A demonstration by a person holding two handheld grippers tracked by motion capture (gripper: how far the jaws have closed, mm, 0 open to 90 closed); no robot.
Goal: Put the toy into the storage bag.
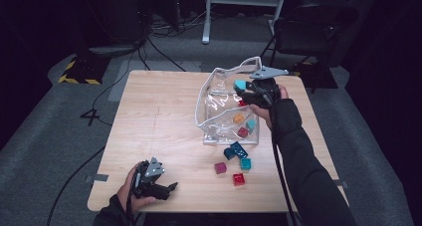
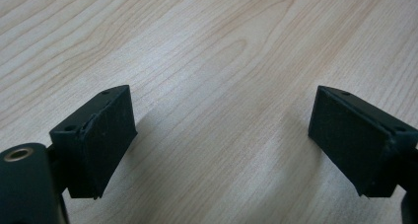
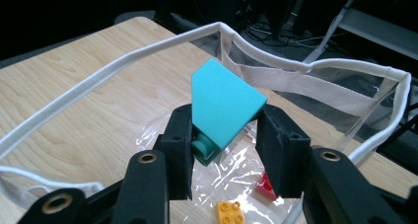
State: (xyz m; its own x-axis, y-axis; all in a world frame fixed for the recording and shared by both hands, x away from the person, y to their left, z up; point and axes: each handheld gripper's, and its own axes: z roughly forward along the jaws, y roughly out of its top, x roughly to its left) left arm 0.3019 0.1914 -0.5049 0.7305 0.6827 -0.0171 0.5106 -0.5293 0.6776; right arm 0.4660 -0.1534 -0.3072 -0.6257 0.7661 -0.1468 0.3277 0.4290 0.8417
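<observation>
My left hand-held gripper (image 1: 169,188) rests low at the near edge, jaws apart with nothing between them, forearm entering from below. My right arm stretches forward, its hand-held gripper (image 1: 242,90) raised, jaws clamped on a teal block (image 3: 224,103)

A light wooden desk (image 1: 159,126) stands on grey carpet (image 1: 50,136); beyond it sit a dark chair (image 1: 313,32), cables (image 1: 159,42) and perhaps a white frame (image 1: 239,7) in gloom.

Some blocks (image 1: 241,124) lie in the bag (image 1: 209,86); others (image 1: 234,162) lie on the table (image 1: 159,126) before it.
</observation>
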